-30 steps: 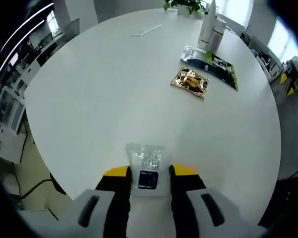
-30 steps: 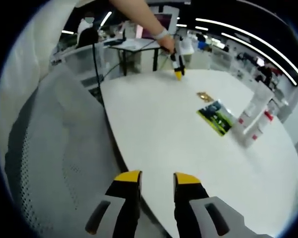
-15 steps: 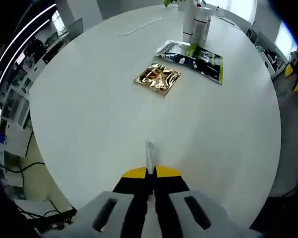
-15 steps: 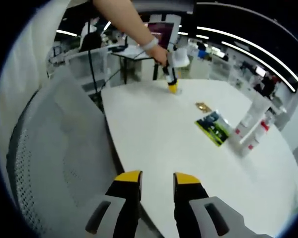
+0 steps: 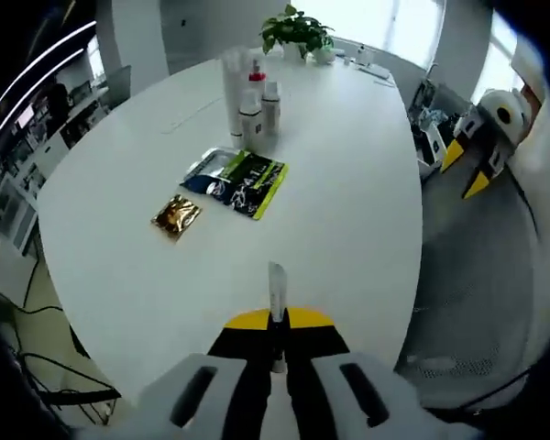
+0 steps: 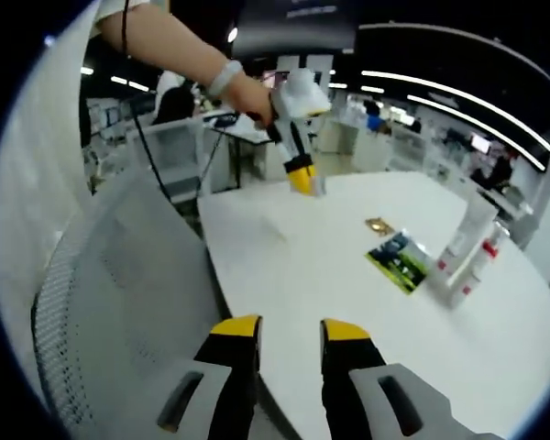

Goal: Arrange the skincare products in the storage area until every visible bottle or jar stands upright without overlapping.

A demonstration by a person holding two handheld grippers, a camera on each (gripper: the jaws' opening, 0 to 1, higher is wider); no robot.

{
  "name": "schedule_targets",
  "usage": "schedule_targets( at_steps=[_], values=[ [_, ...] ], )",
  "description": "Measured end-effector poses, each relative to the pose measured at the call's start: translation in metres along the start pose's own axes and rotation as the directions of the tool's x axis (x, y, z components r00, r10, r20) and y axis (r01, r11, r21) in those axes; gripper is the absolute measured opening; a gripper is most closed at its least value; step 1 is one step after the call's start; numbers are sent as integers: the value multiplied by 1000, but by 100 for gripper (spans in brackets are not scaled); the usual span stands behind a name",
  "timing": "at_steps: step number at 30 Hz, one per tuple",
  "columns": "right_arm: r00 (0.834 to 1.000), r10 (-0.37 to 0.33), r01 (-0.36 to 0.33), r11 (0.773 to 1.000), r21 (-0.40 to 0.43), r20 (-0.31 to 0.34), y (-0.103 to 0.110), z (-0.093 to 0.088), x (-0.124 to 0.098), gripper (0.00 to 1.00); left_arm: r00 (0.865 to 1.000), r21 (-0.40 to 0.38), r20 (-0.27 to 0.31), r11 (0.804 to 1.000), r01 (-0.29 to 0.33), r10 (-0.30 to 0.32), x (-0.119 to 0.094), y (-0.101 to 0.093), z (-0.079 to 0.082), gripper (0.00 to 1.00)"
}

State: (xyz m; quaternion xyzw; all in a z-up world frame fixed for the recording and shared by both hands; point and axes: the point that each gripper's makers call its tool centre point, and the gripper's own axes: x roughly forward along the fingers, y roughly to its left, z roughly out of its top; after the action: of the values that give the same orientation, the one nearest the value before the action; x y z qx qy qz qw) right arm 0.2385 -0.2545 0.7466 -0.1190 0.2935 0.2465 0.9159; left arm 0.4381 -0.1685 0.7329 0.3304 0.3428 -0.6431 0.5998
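Note:
My left gripper (image 5: 275, 321) is shut on a thin clear sachet (image 5: 276, 286), which sticks up edge-on from the jaws above the white table (image 5: 348, 211). In the right gripper view the same left gripper (image 6: 302, 180) hangs from a person's hand over the table's far edge. Several white bottles (image 5: 247, 105) stand upright in a tight cluster at the far side, also seen as white bottles (image 6: 463, 257). A green and black packet (image 5: 238, 179) and a gold sachet (image 5: 175, 215) lie flat near them. My right gripper (image 6: 289, 332) is open, holding nothing, off the table's near edge.
A grey mesh chair (image 6: 110, 302) stands next to the table below my right gripper. A potted plant (image 5: 296, 27) sits at the table's far end. The right gripper (image 5: 467, 165) shows beyond the table's right edge, over the chair (image 5: 477, 275).
My left gripper closed on the clear sachet, which turned edge-on, and rose off the table with it. The left view swung toward the bottles. The right gripper stayed open.

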Motion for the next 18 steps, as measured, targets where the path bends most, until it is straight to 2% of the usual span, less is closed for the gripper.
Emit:
schedule_targets(
  at_steps=[3, 4, 8, 10, 11, 13, 16, 18],
  values=[
    [1000, 22, -22, 1000, -8, 10, 7, 2, 0, 24, 1000, 25, 10, 1000, -8, 8, -16, -25, 8, 0],
    [999, 29, -29, 999, -14, 16, 8, 3, -1, 24, 1000, 27, 13, 1000, -11, 10, -17, -26, 9, 0],
    [997, 64, -64, 998, -20, 41, 16, 9, -3, 24, 992, -27, 112, 998, -57, 60, -29, -48, 30, 0],
    [995, 81, -80, 997, -15, 54, 19, 12, -4, 23, 987, -37, 138, 996, -76, 81, -30, -62, 35, 0],
    [994, 89, -89, 996, -8, 61, 19, 13, -6, 21, 982, -65, 164, 994, -89, 99, -30, -66, 39, 0],
    [990, 118, -119, 993, 15, 83, 22, 18, -8, 17, 972, -110, 215, 991, -73, 95, -27, -84, 47, 0],
    [982, 141, -148, 988, 49, 122, 21, 28, -12, 12, 969, -141, 230, 988, -58, 90, -20, -108, 44, 0],
    [975, 158, -166, 985, 44, 155, 20, 39, -12, 10, 960, -152, 261, 987, -59, 97, -17, -123, 44, 0]
  ],
)
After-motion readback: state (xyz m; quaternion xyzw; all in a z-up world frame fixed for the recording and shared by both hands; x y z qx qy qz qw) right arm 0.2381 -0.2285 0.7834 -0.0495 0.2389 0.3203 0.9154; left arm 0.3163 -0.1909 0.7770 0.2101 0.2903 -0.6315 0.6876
